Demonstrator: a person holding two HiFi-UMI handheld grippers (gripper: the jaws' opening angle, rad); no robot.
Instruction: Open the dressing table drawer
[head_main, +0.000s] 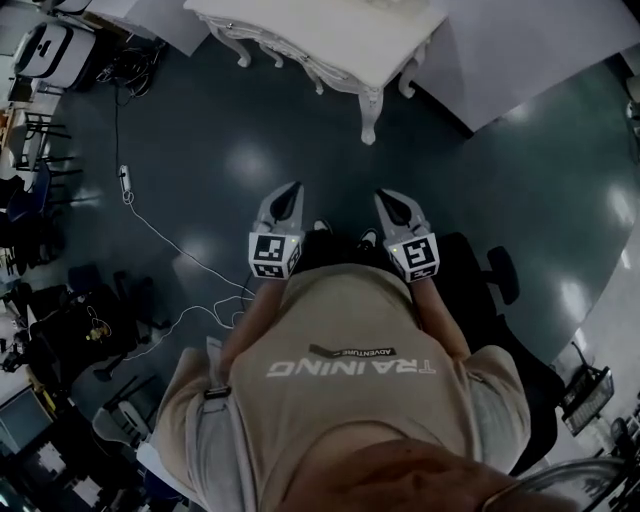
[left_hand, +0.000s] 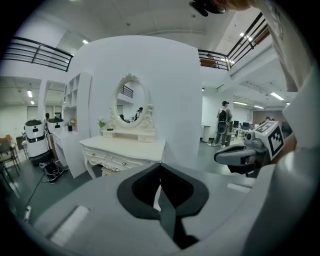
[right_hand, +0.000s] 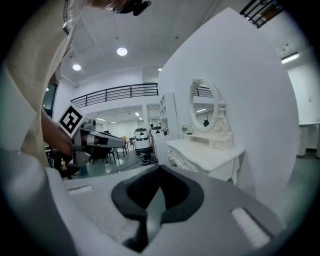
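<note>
The white dressing table (head_main: 330, 40) stands ahead of me on dark floor, well beyond both grippers. In the left gripper view the dressing table (left_hand: 125, 149) shows its oval mirror (left_hand: 129, 102) and a shut drawer front with small knobs (left_hand: 114, 161). The right gripper view has the dressing table (right_hand: 210, 155) at the right. My left gripper (head_main: 293, 190) and right gripper (head_main: 386, 198) are held side by side in front of my chest, both shut and holding nothing. Each one appears in the other's view: the right gripper (left_hand: 242, 155) and the left gripper (right_hand: 97, 140).
A white partition wall (head_main: 530, 50) runs behind and to the right of the table. A white cable and power strip (head_main: 126, 182) lie on the floor at the left. A black office chair (head_main: 500, 275) sits at my right. Machines (left_hand: 35, 137) and a standing person (left_hand: 222, 125) are far off.
</note>
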